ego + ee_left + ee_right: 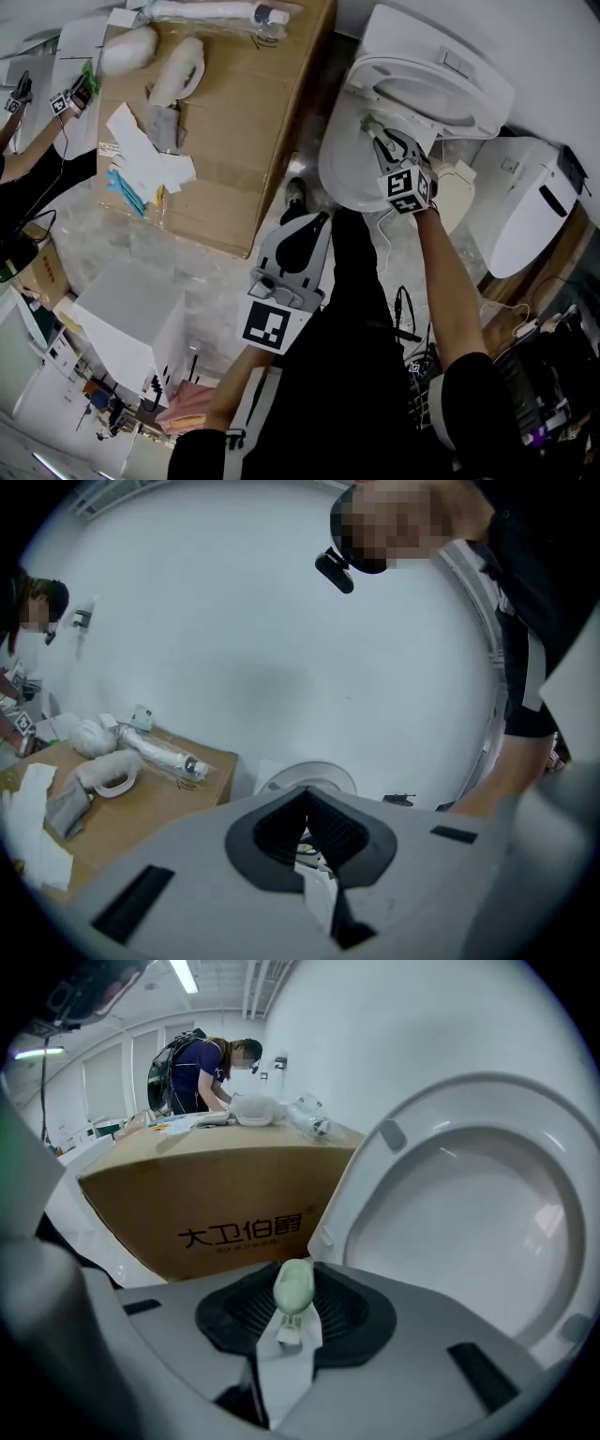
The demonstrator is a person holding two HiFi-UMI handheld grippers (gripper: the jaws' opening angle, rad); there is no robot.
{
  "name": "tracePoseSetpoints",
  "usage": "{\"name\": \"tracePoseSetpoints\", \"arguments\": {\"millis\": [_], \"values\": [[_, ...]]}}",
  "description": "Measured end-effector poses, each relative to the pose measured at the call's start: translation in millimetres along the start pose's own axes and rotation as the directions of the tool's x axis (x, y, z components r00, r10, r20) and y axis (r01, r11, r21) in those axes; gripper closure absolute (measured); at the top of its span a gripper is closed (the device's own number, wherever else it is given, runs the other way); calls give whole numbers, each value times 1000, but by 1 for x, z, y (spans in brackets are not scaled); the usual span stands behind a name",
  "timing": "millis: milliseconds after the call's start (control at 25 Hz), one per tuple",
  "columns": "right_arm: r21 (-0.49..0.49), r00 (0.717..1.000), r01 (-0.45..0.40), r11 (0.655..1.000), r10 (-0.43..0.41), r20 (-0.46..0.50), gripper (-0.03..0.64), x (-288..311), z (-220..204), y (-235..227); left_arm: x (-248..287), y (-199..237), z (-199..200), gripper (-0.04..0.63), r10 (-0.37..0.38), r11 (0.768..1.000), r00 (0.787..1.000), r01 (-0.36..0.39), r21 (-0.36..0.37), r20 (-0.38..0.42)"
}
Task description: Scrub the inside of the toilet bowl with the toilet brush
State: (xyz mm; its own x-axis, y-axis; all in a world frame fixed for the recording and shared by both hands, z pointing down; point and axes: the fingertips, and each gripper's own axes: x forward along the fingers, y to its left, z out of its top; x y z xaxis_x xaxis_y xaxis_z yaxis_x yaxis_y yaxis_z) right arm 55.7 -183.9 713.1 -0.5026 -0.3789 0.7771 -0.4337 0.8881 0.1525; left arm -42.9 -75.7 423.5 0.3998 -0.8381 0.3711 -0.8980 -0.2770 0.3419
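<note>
With my right gripper (392,148) clamped on the toilet brush (371,124) at the toilet bowl (337,167) and my left gripper (309,231) shut, empty, well clear of it, I should press steadily around the inner wall.

Readable print: one brand line.
The box (216,1194) side carried black characters "大卫伯爵" with a small ® after them, seen in the right gripper view. The left gripper (319,221) and right gripper (375,136) each showed square black-and-white coded markers (265,325) on their cubes: patterns only, not characters.
</note>
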Motion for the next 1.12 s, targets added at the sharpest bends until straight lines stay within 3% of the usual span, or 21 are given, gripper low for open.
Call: {"name": "tracePoseSetpoints", "arguments": {"millis": [680,1120], "values": [[99,1000,11,995,-11,3,500,20,36,69,-44,52,-1,588,-56,998,998,56,13,-17],[255,997,61,965,-46,-66,500,-1,-7,112,-49,56,-2,588,-139,989,989,141,51,-41]]}}
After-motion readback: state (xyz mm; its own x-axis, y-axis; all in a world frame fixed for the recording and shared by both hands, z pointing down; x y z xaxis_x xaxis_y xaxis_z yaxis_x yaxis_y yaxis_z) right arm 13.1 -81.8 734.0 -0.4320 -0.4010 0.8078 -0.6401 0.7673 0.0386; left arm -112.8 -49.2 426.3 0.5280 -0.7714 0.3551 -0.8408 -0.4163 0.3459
